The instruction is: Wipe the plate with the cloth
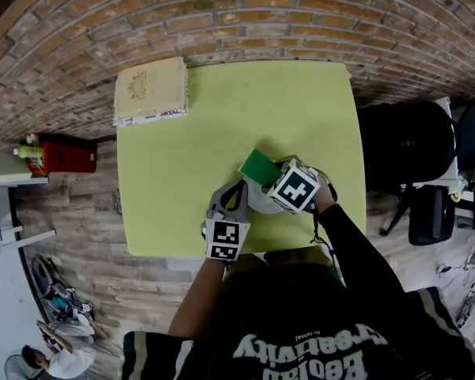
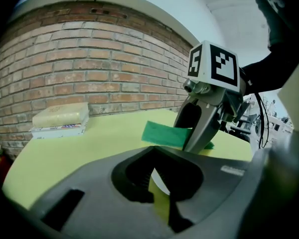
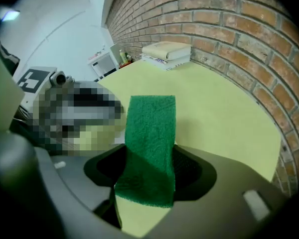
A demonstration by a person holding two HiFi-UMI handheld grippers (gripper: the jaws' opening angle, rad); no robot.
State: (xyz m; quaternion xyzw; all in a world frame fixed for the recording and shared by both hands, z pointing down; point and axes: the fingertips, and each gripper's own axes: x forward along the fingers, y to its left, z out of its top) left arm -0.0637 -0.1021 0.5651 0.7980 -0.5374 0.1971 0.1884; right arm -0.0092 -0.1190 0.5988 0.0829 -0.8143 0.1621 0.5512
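Black shirt (image 1: 301,331) fills the bottom of the head view and covers the middle of the table's near edge. Just past it, the left gripper (image 1: 236,196) lies low on the yellow-green table (image 1: 182,157), with its jaws drawn close on the near rim of the plate (image 1: 260,200). In its own view only a white sliver of that rim shows in the narrow gap between them.

The plate sits near the table's front edge, between the two grippers. Most of it is covered by the right gripper (image 1: 273,176) and its marker cube, so only a pale arc can be seen and its surface cannot be judged.

The right gripper is clamped on the cloth (image 3: 149,148), a green, coarse strip that stands up out of the jaws and hangs over the plate's far side. Whether the cloth touches the plate is hard to tell. A mosaic patch blurs the left of the right gripper view.

Further on the table is bare up to the far left corner, where a pale book (image 1: 150,91) lies against the brick wall (image 1: 222,14). To the right of the table stands a black shape (image 1: 408,141), too dark to identify.
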